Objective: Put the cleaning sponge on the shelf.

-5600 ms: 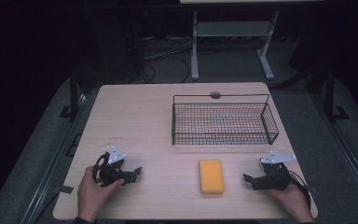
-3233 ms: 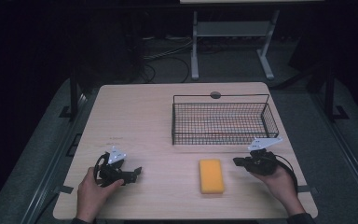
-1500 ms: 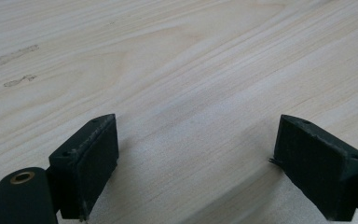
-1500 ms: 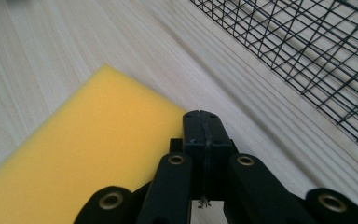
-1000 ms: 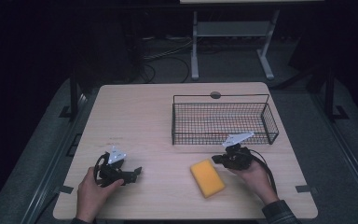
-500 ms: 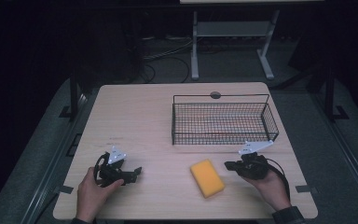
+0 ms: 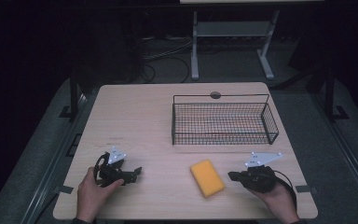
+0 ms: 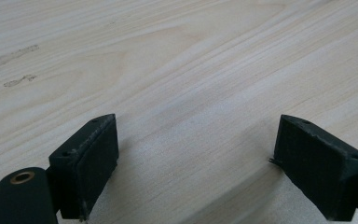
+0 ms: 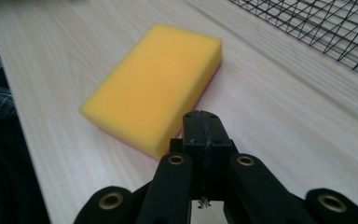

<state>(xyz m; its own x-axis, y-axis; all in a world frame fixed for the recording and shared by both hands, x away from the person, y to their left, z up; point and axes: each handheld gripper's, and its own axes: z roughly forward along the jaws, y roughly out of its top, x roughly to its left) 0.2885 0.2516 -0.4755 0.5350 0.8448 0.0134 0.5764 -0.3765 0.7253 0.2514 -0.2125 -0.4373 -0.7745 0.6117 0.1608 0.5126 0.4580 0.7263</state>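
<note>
The yellow sponge (image 7: 207, 178) lies flat on the wooden table (image 7: 140, 121), near the table's near edge and a little right of centre, turned at a slant to that edge. The right gripper (image 7: 234, 176) sits just right of the sponge, low over the table, its jaws pressed together on nothing and pointing left at the sponge's right side; a narrow strip of bare wood shows between tip and sponge. In the right gripper view the closed tip (image 9: 205, 128) stands close before the sponge's (image 9: 156, 86) near long edge, whose underside shows a thin pink layer. The wire basket (image 7: 223, 122) stands farther off, on the right half of the table, with a band of open wood between it and the sponge. The left gripper (image 7: 137, 172) rests at the near left, well apart from the sponge, its jaws spread wide over bare wood (image 8: 182, 93). The table's left and far-left parts lie open
</note>
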